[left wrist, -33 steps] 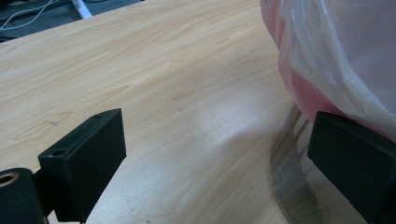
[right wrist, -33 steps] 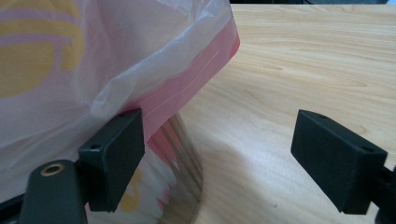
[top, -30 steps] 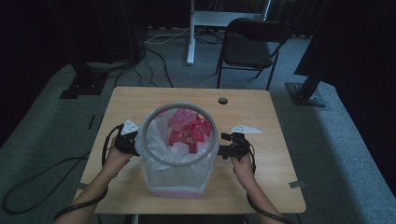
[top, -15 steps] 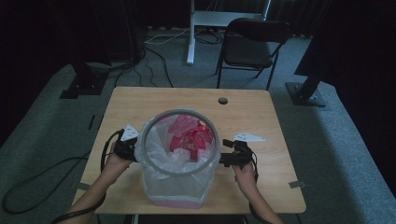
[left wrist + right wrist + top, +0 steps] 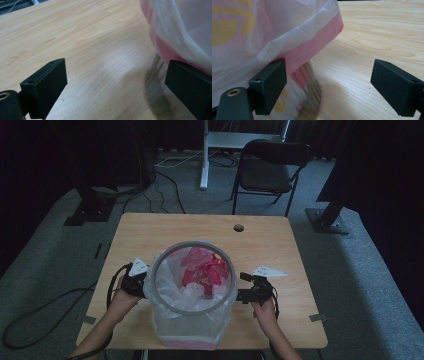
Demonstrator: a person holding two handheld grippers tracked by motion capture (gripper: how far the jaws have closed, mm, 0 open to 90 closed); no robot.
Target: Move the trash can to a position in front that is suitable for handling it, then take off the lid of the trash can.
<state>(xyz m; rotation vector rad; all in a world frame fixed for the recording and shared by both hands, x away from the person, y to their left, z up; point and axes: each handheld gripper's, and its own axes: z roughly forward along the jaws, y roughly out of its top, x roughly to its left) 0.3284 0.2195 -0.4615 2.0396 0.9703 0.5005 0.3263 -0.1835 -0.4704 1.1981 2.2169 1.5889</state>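
A: What is the biggest thing here?

B: One light wooden rectangular table, with one small round hole at its 12 o'clock edge.

A: And on it?

B: One round bin with a grey rim, toward 6 o'clock on the table, lined with one clear plastic bag whose hem is pink. Red crumpled material lies inside, toward the bin's 1 o'clock.

A: How many grippers?

B: Two. The left gripper sits at the bin's 9 o'clock, the right gripper at its 3 o'clock, each just beside the bag.

A: Holding anything?

B: No. In the left gripper view both black jaws stand wide apart over bare wood, the bag's pink hem near one jaw. In the right gripper view the jaws are equally wide, and the bag hangs over one.
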